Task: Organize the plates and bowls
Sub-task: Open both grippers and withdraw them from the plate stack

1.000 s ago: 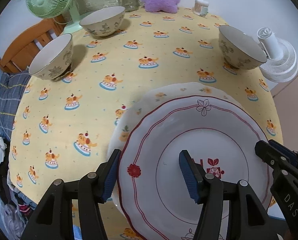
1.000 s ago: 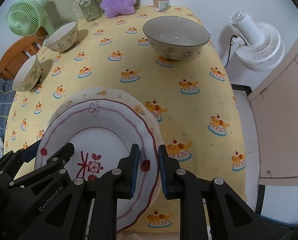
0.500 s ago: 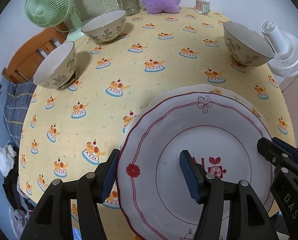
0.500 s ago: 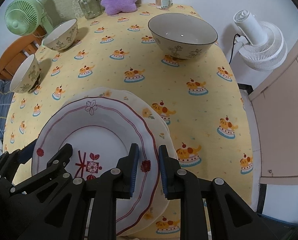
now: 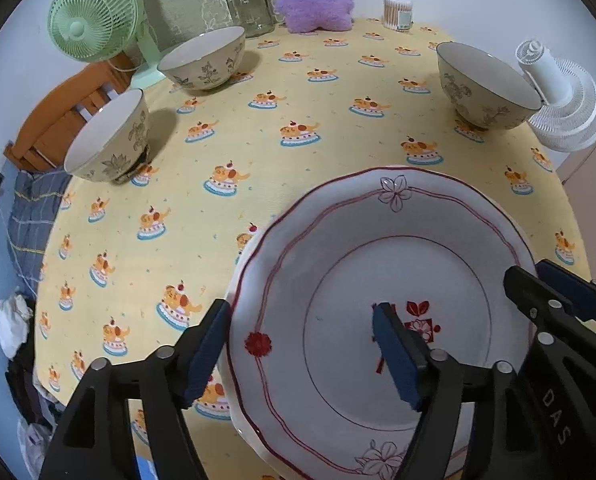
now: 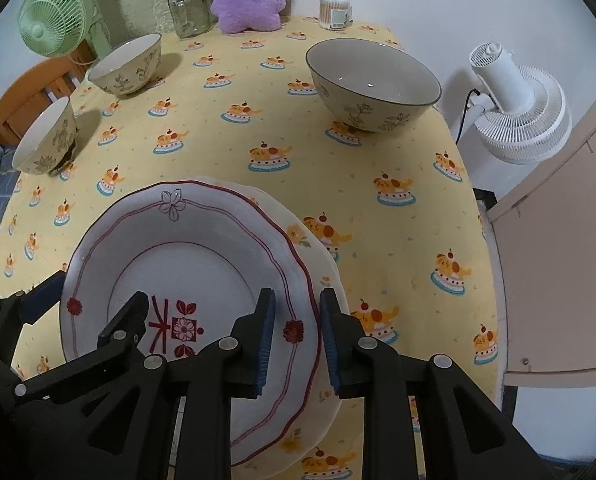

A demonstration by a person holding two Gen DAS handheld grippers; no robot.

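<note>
Red-trimmed plate [image 6: 202, 264], held over a cream floral plate [image 6: 318, 264] near the front edge of the tabletop [image 5: 298, 120], overlapping it but shifted off-centre so the lower plate's right rim shows. Right gripper [image 6: 294, 340] clamped on the red-trimmed plate's right rim beside the red flower mark, one of its fingers [image 6: 264, 336] above the rim and the other beneath. Left gripper [image 5: 298, 352] straddling the plate's left side, spread wide: one pad outside the rim, the other over the plate's centre, neither clearly touching, so released rather than gripping.

Relative to the red-trimmed plate: three patterned bowls well apart, one [image 6: 372, 84] beyond and right, two [image 5: 202, 58] [image 5: 108, 136] beyond and left. No long axis to a round plate; hold from the right edge only. Likely next: lower flat and centred onto the cream floral plate, then release. Right gripper nearer the right bowl afterward, left nearer the other two.
</note>
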